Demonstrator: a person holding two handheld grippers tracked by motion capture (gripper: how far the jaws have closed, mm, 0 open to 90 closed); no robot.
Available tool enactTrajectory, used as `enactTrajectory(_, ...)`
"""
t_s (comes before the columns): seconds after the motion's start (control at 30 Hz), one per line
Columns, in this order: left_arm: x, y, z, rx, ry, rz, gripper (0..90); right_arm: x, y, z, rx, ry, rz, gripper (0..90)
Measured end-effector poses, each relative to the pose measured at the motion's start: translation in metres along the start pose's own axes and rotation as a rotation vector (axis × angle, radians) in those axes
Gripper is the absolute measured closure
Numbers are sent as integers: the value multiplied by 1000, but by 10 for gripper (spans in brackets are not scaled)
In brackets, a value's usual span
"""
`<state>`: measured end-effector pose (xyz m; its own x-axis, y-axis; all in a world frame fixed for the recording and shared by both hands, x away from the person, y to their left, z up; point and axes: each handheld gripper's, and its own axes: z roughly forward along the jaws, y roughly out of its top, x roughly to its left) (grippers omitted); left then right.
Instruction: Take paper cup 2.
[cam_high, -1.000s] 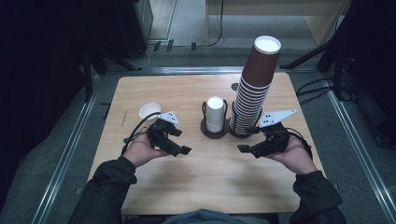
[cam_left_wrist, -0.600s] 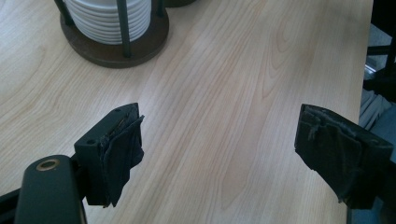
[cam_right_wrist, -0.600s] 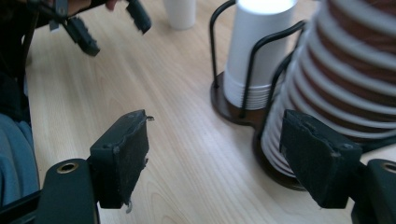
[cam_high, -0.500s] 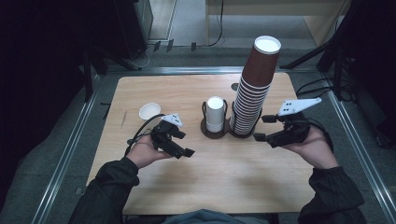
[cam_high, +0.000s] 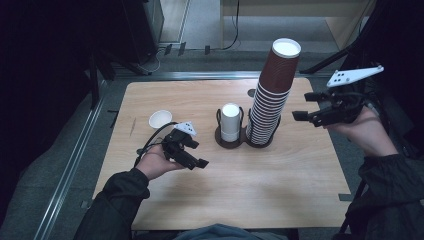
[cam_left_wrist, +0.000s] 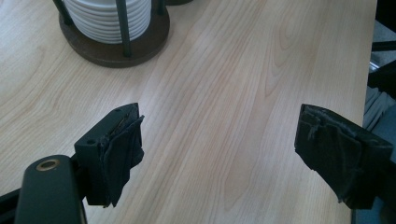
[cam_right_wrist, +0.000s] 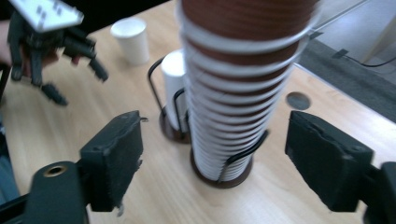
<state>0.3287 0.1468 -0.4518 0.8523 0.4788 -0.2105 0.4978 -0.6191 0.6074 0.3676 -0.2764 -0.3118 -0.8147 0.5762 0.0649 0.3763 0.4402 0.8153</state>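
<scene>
A tall stack of brown paper cups (cam_high: 272, 95) stands in a wire holder at the middle of the wooden table (cam_high: 200, 95). Left of it, a short stack of white cups (cam_high: 230, 122) sits in its own holder. A single white cup (cam_high: 160, 119) stands alone further left. My right gripper (cam_high: 301, 106) hangs in the air to the right of the brown stack (cam_right_wrist: 243, 70), pointing at it. Its jaws have just been opening and hold nothing. My left gripper (cam_high: 199, 154) rests low over the table, open and empty, with bare wood between its jaws (cam_left_wrist: 219, 158).
A round cable hole (cam_high: 251, 92) sits in the tabletop behind the holders. The table's right edge and the dark floor lie under my right hand. The white stack's holder base (cam_left_wrist: 114, 46) is just ahead of the left gripper.
My right hand has risen and drawn back to the right, from beside the foot of the brown stack to beside its upper half. The left hand has stayed where it was.
</scene>
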Motion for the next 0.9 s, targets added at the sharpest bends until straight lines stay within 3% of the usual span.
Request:
enactTrajectory(0.23, -1, 0, 4, 11, -5, 4, 152, -7, 33, -6, -23, -35, -16, 154)
enactTrajectory(0.77, -1, -1, 7, 34, -10, 17, 156, -4, 89, 22, -69, -25, -8, 139)
enactTrajectory(0.9, -1, -2, 7, 32, -12, 17, 157, -4, 96, 28, -81, -49, 3, 142)
